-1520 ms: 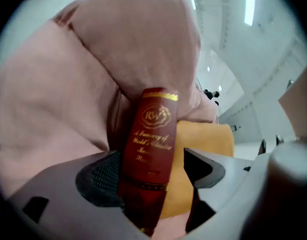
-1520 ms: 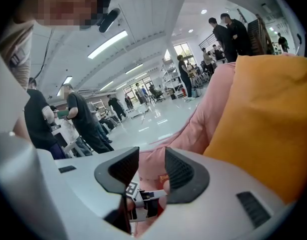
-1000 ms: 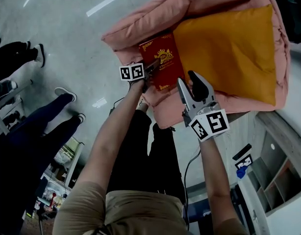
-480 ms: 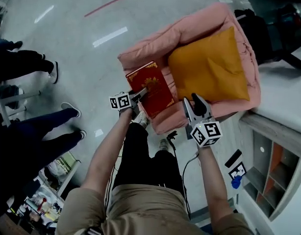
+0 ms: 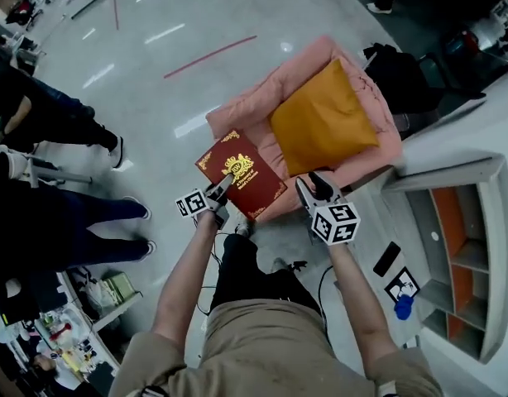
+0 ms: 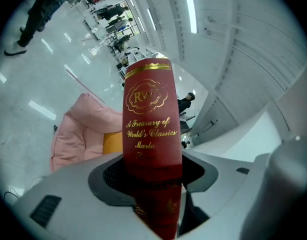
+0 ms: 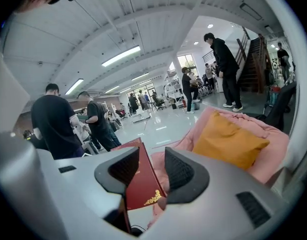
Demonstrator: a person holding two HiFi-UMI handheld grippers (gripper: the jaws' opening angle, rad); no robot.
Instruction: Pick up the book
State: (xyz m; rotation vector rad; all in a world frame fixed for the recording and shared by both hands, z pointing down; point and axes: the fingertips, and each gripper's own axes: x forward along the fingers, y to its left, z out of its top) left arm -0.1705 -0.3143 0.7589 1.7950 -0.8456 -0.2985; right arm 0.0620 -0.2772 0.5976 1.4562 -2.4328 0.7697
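Left tool clamped on red book, held above floor before pink armchair with orange cushion. Right tool spread, empty, just beside book's corner. Gold title readable only in left gripper view.

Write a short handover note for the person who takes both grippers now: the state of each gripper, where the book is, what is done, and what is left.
Left gripper: shut on one edge of the red hardcover book with gold lettering.
Right gripper: open and holding nothing, beside the book.
Book: in the air in front of the pink padded armchair. The orange cushion lies on the seat.
Done: the book is picked up, held by the left gripper alone.
Left: nothing of the pick-up itself. Keep the grip firm; the right gripper could probably steady the book.
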